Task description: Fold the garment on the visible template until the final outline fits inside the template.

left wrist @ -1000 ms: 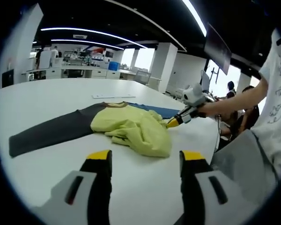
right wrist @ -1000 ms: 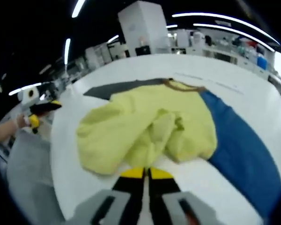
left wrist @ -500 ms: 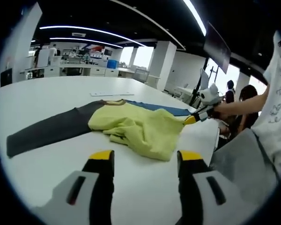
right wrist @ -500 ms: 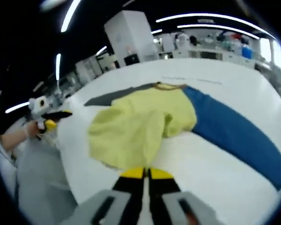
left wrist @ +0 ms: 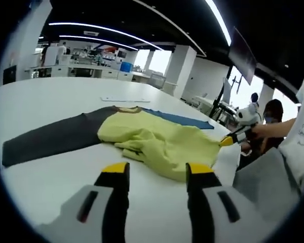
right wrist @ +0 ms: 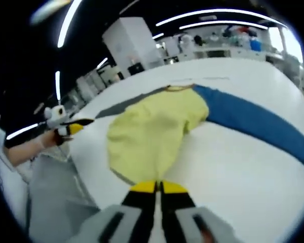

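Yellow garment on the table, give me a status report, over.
Left gripper open, off the cloth. Right gripper shut on yellow garment's hem. Garment bunched on white table, grey sleeve and blue sleeve spread flat. Nothing in the way.

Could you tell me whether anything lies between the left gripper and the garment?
Nothing visible does. In the left gripper view, only bare white table lies between the open left gripper and the garment, whose far hem the right gripper is gripping.
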